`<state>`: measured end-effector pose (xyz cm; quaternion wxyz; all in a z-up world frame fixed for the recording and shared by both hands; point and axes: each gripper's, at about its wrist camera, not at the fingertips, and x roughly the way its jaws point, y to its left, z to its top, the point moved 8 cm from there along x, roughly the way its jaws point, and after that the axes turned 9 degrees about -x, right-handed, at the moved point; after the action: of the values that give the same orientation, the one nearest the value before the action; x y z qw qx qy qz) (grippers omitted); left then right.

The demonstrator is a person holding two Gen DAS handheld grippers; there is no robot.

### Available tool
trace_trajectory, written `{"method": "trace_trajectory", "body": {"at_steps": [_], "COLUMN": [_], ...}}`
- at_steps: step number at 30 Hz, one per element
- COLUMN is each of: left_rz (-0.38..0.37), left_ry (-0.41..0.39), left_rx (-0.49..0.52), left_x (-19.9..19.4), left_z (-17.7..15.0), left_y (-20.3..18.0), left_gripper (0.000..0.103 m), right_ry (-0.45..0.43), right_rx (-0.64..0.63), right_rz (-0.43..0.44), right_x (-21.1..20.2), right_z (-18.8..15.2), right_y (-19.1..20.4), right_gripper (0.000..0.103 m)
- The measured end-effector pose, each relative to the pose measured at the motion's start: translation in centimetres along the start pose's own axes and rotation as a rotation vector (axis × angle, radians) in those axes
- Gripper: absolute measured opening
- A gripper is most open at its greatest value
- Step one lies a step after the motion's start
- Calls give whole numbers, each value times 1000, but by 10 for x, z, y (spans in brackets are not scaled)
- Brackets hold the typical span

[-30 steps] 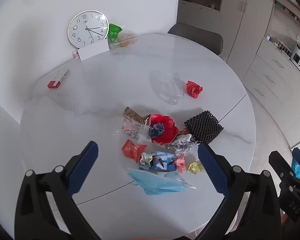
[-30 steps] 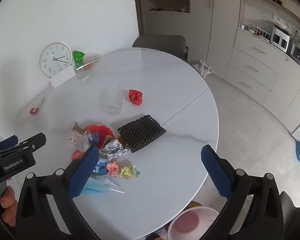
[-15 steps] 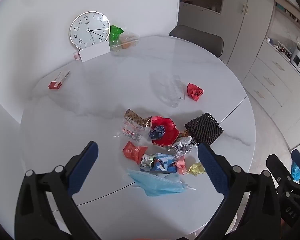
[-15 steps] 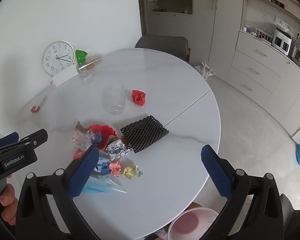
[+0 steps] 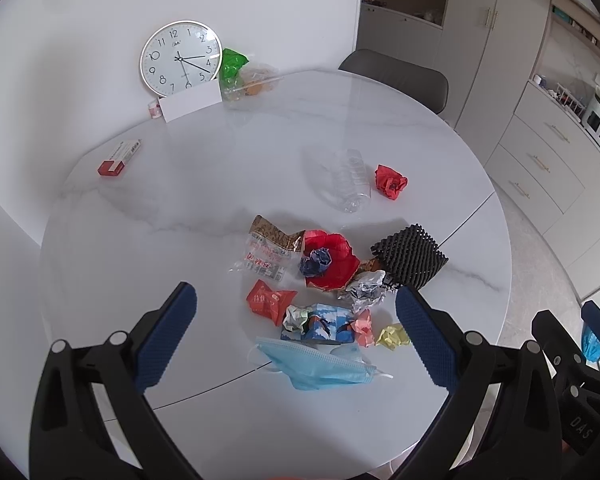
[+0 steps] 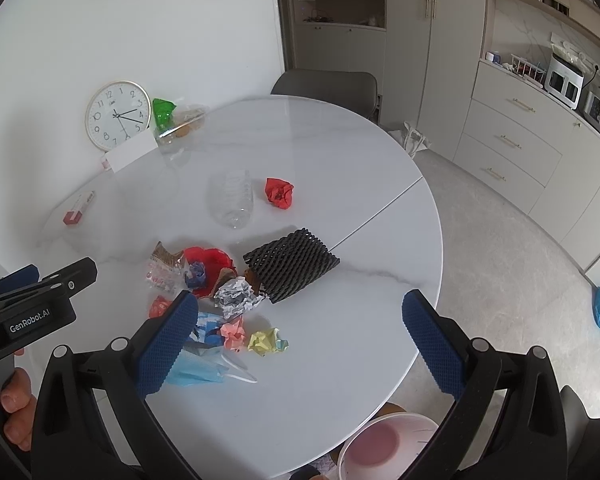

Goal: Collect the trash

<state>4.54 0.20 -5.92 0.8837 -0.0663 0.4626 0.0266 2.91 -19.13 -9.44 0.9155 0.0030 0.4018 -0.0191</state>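
A heap of trash lies on the round white table (image 5: 228,184): a blue face mask (image 5: 316,364) (image 6: 196,372), crumpled foil (image 5: 366,290) (image 6: 238,296), red paper (image 5: 330,258), a black foam net (image 5: 410,256) (image 6: 292,266), a yellow wad (image 5: 392,336) (image 6: 266,341), a pink wad (image 6: 233,332), a red wrapper (image 5: 270,300). Farther off lie a clear bottle (image 5: 346,182) (image 6: 231,198) and a red wad (image 5: 390,182) (image 6: 279,193). My left gripper (image 5: 296,332) hovers open above the heap. My right gripper (image 6: 296,336) hovers open over the table's near right edge. Both hold nothing.
A wall clock (image 5: 180,58), a white card (image 5: 190,102), green and clear bags (image 5: 244,76) and a red-and-white box (image 5: 120,158) sit at the table's far side. A grey chair (image 5: 396,78) stands behind. A white bin with pink liner (image 6: 384,446) is below the table edge.
Both grippers have drifted slightly; the table and trash shift a little in view. Nothing has been taken hold of.
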Motion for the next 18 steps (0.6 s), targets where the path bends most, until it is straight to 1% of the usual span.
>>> {"method": "trace_trajectory", "body": {"at_steps": [18], "left_rz": [1], "left_ry": [3], "left_rx": [0], "left_x": [1], "left_z": [-4], "left_y": [-1], "left_gripper": [96], "right_ry": [5], "right_rx": [2], "right_rz": [3], "right_x": [-1], "right_z": [-2], "right_y": [-1], "right_gripper": [101]}}
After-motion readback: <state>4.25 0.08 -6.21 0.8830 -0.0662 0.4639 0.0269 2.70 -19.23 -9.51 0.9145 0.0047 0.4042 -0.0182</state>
